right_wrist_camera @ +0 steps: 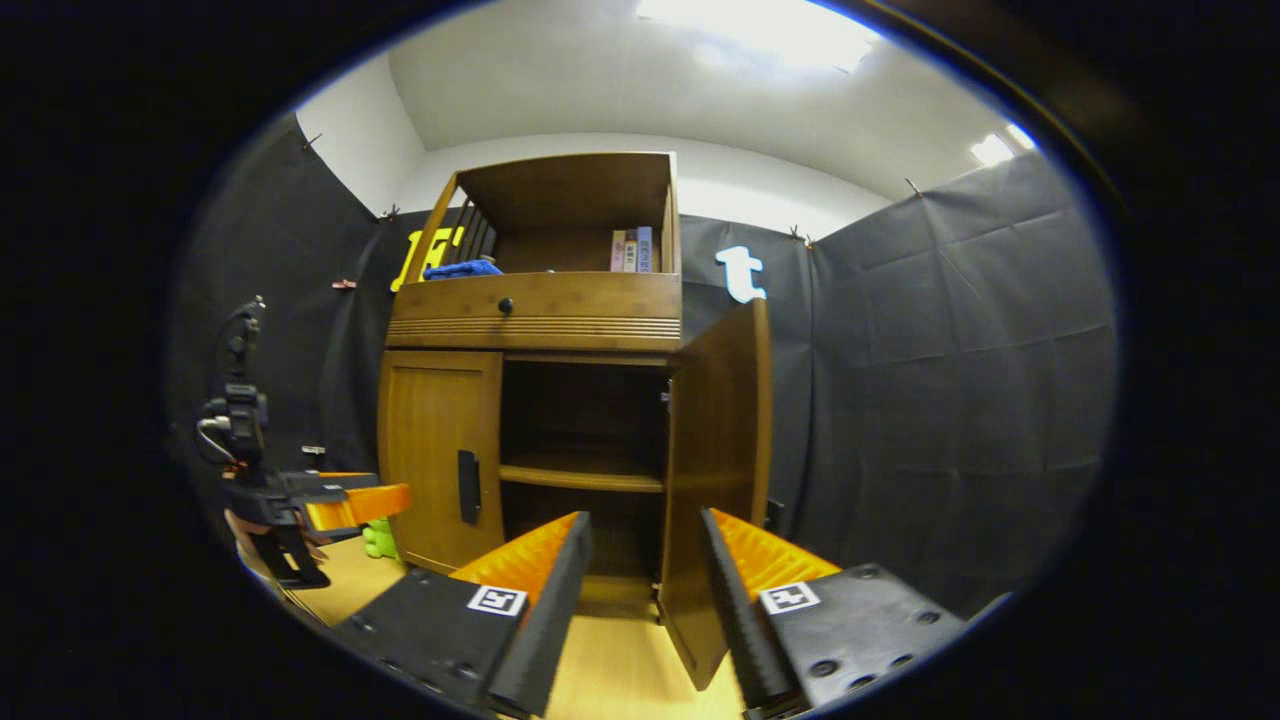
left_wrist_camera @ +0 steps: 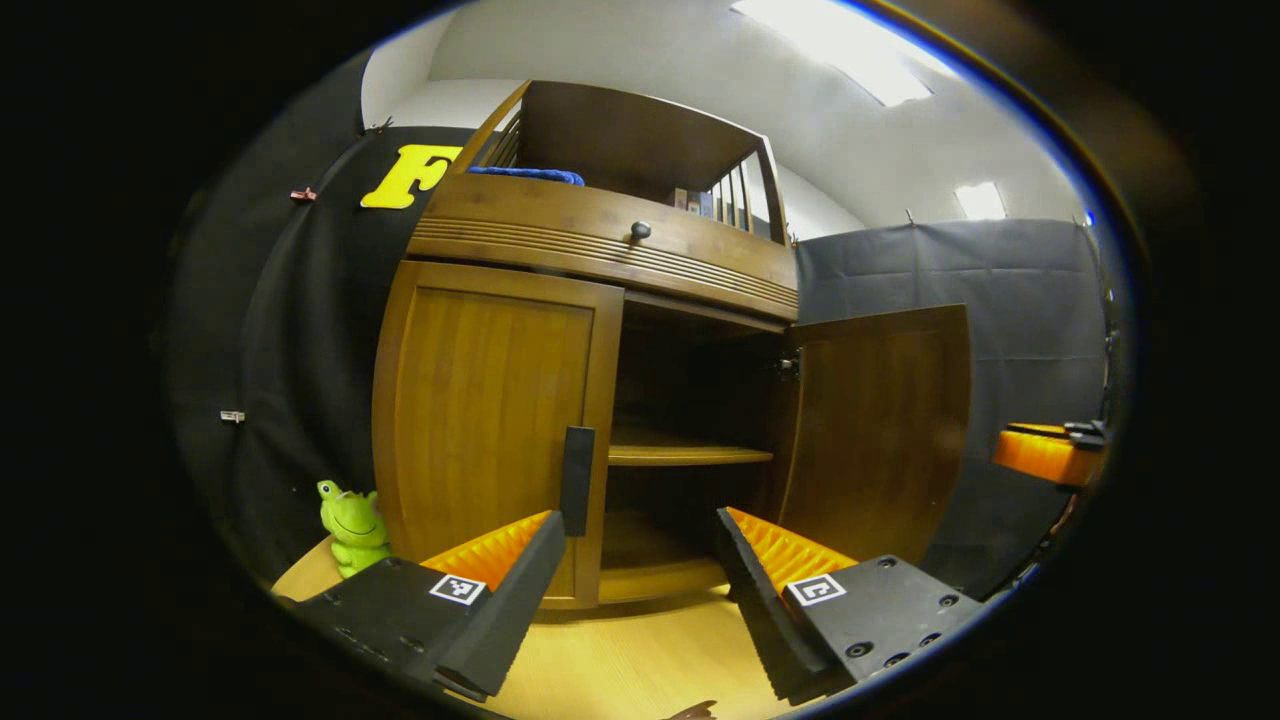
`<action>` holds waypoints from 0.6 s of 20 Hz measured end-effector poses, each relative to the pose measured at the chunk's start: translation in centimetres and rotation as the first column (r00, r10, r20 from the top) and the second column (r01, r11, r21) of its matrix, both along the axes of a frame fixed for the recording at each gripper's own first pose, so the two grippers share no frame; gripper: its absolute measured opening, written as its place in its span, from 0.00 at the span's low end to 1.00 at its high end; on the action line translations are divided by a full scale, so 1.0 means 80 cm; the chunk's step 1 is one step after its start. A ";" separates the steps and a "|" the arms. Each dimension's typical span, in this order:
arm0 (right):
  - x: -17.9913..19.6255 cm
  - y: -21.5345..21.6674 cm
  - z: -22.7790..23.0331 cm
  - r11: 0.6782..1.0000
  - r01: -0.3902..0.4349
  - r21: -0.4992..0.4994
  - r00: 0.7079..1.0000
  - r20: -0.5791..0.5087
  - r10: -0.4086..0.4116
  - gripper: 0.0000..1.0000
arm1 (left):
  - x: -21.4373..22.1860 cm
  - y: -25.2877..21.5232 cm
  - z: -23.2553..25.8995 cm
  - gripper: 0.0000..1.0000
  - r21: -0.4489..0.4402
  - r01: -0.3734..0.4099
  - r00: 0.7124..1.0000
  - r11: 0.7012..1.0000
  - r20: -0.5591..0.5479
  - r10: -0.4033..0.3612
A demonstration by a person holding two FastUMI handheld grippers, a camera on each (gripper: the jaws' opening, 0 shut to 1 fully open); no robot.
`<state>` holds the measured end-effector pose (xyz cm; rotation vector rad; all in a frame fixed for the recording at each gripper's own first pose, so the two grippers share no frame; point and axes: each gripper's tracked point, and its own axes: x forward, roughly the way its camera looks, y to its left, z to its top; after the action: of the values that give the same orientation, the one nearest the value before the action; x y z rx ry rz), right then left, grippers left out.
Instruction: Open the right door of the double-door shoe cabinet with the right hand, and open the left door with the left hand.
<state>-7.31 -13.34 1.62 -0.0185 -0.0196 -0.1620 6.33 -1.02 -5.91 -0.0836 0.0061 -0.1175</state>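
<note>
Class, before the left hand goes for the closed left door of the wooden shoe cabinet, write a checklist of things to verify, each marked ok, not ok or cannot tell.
1. Brown wooden right door swung open: ok.
2. Brown wooden left door open: not ok, it sits flush and closed.
3. Left hand-held gripper open, nothing between its fingers: ok.
4. Black vertical handle on the left door lying ahead of that gripper, reachable: ok.
5. Right hand-held gripper open and off the right door: ok.
6. Green frog toy beside the cabinet clear of the left door's swing: cannot tell.
</note>
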 end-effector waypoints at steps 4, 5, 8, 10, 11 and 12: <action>0.006 0.024 0.017 0.999 -0.047 0.003 0.999 0.028 0.047 0.95 | 0.072 0.019 -0.017 0.94 0.055 -0.060 0.998 0.997 -0.005 0.060; 0.009 0.027 0.017 0.998 -0.055 -0.001 0.998 0.031 0.055 0.95 | 0.090 0.025 -0.024 0.93 0.062 -0.077 0.997 0.995 -0.011 0.078; 0.015 0.033 0.012 0.997 -0.079 -0.024 0.997 0.018 0.079 0.96 | 0.141 0.041 -0.045 0.93 0.044 -0.124 0.992 0.991 -0.021 0.125; 0.022 0.034 0.004 0.995 -0.092 -0.034 0.996 0.008 0.092 0.95 | 0.167 0.047 -0.058 0.91 0.031 -0.141 0.989 0.990 -0.032 0.142; 0.027 0.033 -0.002 0.995 -0.098 -0.032 0.995 0.005 0.098 0.95 | 0.178 0.052 -0.063 0.92 0.032 -0.151 0.988 0.988 -0.035 0.153; 0.033 0.032 -0.007 0.994 -0.103 -0.026 0.995 -0.002 0.103 0.95 | 0.186 0.056 -0.063 0.91 0.034 -0.168 0.985 0.985 -0.030 0.169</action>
<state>-4.69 -10.79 1.09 -0.0436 -0.0222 -0.0587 21.23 3.44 -10.96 -0.0540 0.0331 0.0530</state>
